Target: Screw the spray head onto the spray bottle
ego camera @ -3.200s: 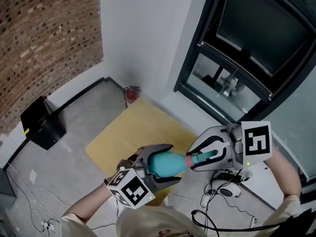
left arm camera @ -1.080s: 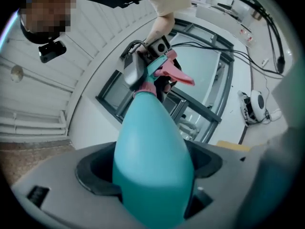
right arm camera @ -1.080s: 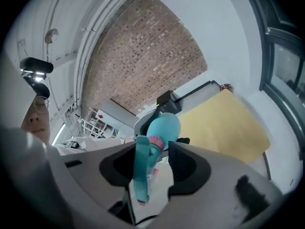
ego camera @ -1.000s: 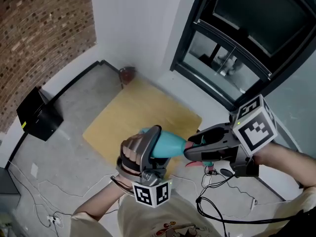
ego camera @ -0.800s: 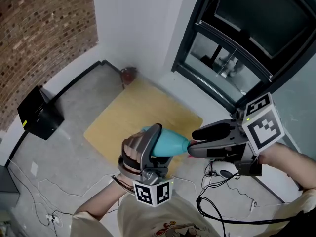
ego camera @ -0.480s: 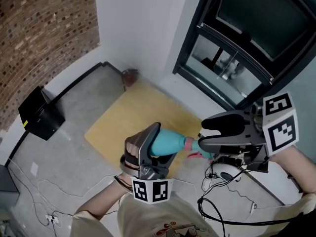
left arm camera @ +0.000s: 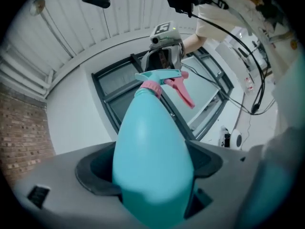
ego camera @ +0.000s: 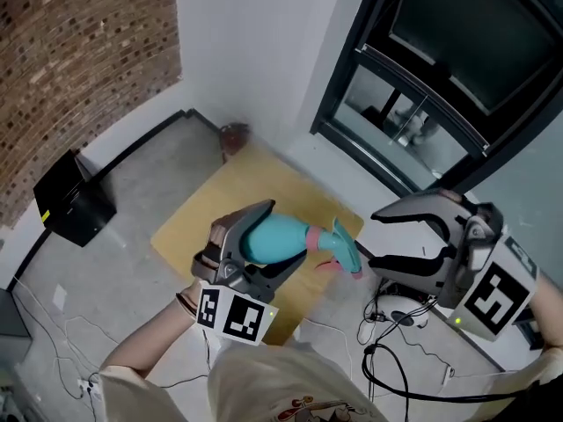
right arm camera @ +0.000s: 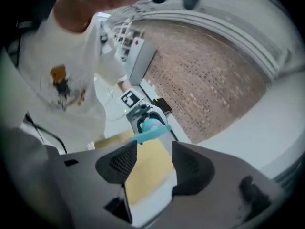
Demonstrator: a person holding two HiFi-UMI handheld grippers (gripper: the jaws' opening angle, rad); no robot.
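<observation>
Both left gripper (ego camera: 280,236) jaws clamp the bottle (ego camera: 271,238) over the mat (ego camera: 207,222); right gripper (ego camera: 376,236) gapes empty beside the head (ego camera: 339,246); box (ego camera: 75,209) mid-left.

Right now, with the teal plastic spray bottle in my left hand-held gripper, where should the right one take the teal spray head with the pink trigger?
Likely the teal spray head just above its pink collar, coming end-on along the teal plastic spray bottle from where the open right hand-held gripper is; the pink trigger juts sideways, so avoid it.
</observation>
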